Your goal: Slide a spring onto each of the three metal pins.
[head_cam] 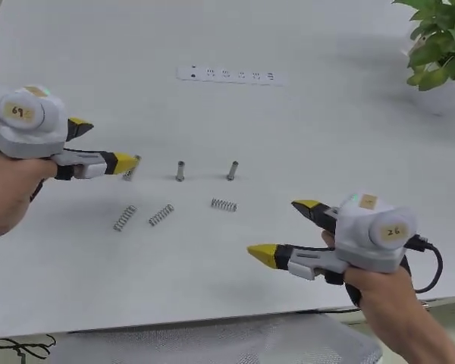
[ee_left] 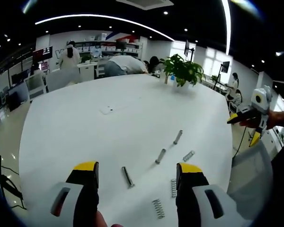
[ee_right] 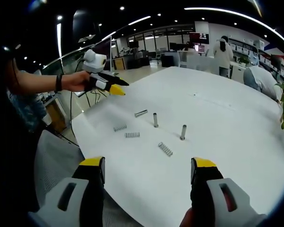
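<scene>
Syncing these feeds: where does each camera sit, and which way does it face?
Head view: above the table's near edge, looking down on pins, springs; left gripper, right gripper, hands show.
Left gripper view: left of the pins, facing along them toward the plant; own jaws, right gripper.
Right gripper view: near right, facing left across the table; own jaws, left gripper.
All share pins, springs.

White table (head_cam: 326,136) w/ 3 pins (head_cam: 180,171), 1 lying flat; 3 springs (head_cam: 224,205) nr them; power strip (head_cam: 226,74); plant (head_cam: 440,38).
</scene>
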